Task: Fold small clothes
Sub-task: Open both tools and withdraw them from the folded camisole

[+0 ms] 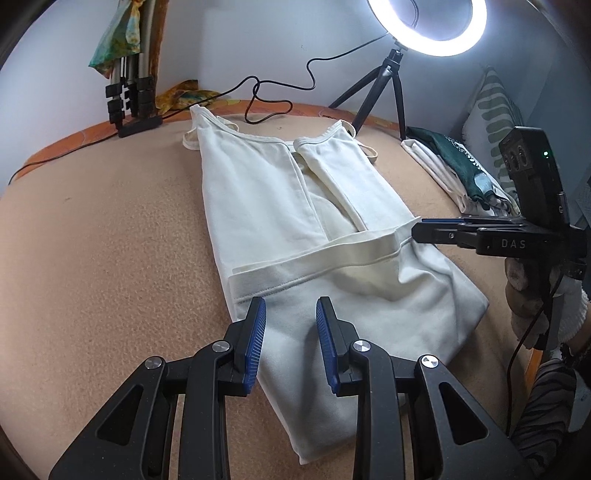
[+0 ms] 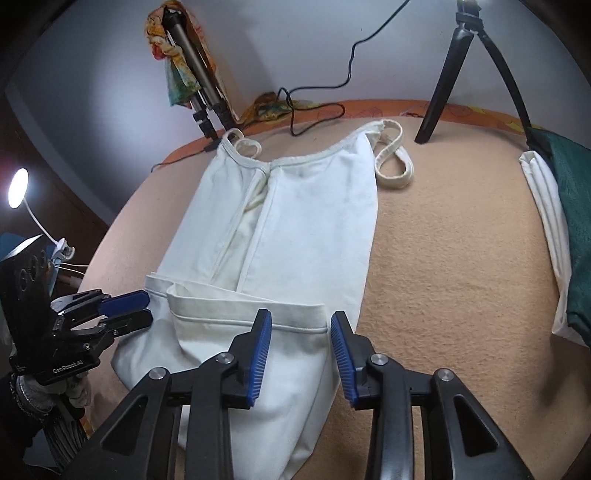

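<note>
A white strappy top [image 1: 258, 192] lies flat on a tan blanket [image 1: 92, 258], both sides folded in toward its middle. Its bottom hem [image 1: 332, 254] is turned up into a loose band across the body. My left gripper [image 1: 291, 306] hovers open over the near part of the top, with flat fabric showing through the gap. In the right wrist view the top [image 2: 314, 221] runs away from me, and my right gripper [image 2: 301, 315] stands open with the corner of the hem [image 2: 240, 314] between its fingers, unpinched. The left gripper [image 2: 147, 304] sits at the top's left edge there.
A ring light [image 1: 428, 26] on a small tripod [image 1: 388, 81] stands at the back, its cable [image 1: 273, 107] trailing over the blanket. A stack of folded clothes [image 1: 461, 166] and a striped pillow [image 1: 491, 107] lie right. Folded tripod legs [image 1: 129, 92] lean back left. A gloved hand [image 1: 535, 295] holds the right gripper.
</note>
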`<state>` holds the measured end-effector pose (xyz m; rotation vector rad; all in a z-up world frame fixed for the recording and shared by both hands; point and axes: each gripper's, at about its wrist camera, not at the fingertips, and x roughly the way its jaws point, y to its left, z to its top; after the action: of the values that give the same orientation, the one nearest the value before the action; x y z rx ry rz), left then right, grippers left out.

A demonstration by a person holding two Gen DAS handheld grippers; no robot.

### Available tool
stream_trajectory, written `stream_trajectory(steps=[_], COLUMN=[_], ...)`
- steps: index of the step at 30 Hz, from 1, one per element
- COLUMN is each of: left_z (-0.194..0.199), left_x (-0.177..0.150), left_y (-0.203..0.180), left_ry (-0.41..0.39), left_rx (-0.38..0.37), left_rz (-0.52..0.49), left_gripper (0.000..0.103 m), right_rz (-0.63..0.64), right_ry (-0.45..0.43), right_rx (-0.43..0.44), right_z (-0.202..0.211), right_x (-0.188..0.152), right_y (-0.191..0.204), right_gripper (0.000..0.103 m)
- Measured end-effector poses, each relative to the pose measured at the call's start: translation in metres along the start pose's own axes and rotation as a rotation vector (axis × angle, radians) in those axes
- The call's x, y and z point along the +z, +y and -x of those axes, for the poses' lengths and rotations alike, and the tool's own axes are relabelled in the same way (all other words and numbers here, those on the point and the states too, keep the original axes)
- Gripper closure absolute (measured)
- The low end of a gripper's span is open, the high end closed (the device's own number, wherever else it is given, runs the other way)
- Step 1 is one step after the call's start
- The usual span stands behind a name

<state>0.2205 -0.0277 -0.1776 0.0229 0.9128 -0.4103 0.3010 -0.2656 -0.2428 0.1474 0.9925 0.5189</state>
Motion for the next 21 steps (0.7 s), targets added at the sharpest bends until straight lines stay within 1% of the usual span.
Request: stream_trajectory(steps=[2, 3, 4, 6, 8, 9, 10, 12, 13, 14, 15, 16, 18, 19, 20, 21], left_z=[0.002, 0.004, 0.005, 0.008, 0.005, 0.001, -0.003, -0.012, -0.015, -0.014, -0.013, -0.010, -0.005, -0.001, 0.003, 0.005], left_x=[0.002, 0.003, 0.004, 0.007, 0.009, 0.010, 0.009, 0.007, 0.005, 0.004, 0.003, 0.001, 0.000, -0.002, -0.003, -0.004], left_y=[-0.001, -0.001, -0.002, -0.005, -0.008, -0.007, -0.006, -0.002, 0.001, 0.003, 0.004, 0.005, 0.007, 0.008, 0.006, 0.004], left_ry=[-0.007, -0.014, -0.021, -0.041, -0.044, -0.036, -0.027, -0.012, -0.001, -0.014, -0.017, -0.019, -0.028, -0.034, -0.045, -0.052], left_rx=[-0.001, 0.002, 0.003, 0.005, 0.037, 0.053, 0.063, 0.097, 0.102, 0.113, 0.130, 0.147, 0.159, 0.157, 0.151, 0.161], left_rz=[0.000, -0.002, -0.004, -0.019, -0.048, -0.052, -0.051, -0.047, -0.039, -0.039, -0.041, -0.042, -0.031, -0.021, -0.021, -0.027], left_gripper=[0.076, 0.076, 0.077, 0.076, 0.077, 0.077, 0.076, 0.076, 0.076, 0.076, 0.076, 0.076, 0.076, 0.076, 0.076, 0.076], right_rz=[-0.013, -0.020, -0.033, -0.052, -0.048, -0.044, -0.038, -0.003, 0.013, 0.015, 0.015, 0.022, 0.049, 0.068, 0.093, 0.123], right_ry=[0.000, -0.002, -0.009, -0.037, -0.062, -0.061, -0.044, -0.031, -0.027, -0.030, -0.040, -0.059, -0.090, -0.097, -0.092, -0.085], right_rx=[0.020, 0.019, 0.020, 0.030, -0.020, -0.026, -0.006, -0.042, -0.062, -0.090, -0.106, -0.095, -0.064, -0.031, -0.016, -0.027], right_z=[-0.001, 0.000, 0.002, 0.011, 0.017, 0.016, 0.013, 0.010, 0.010, 0.012, 0.016, 0.021, 0.032, 0.037, 0.040, 0.039], right_x=[-0.001, -0.001, -0.001, -0.002, -0.002, -0.002, -0.002, -0.002, -0.002, -0.001, -0.001, -0.002, -0.006, -0.010, -0.013, -0.015], right_y=[-0.001, -0.002, -0.002, -0.005, -0.008, -0.010, -0.012, -0.010, -0.008, -0.007, -0.006, -0.004, 0.003, 0.010, 0.017, 0.024], right_gripper=[0.081, 0.092, 0.099, 0.100, 0.101, 0.101, 0.101, 0.100, 0.096, 0.095, 0.090, 0.085, 0.084, 0.084, 0.084, 0.082])
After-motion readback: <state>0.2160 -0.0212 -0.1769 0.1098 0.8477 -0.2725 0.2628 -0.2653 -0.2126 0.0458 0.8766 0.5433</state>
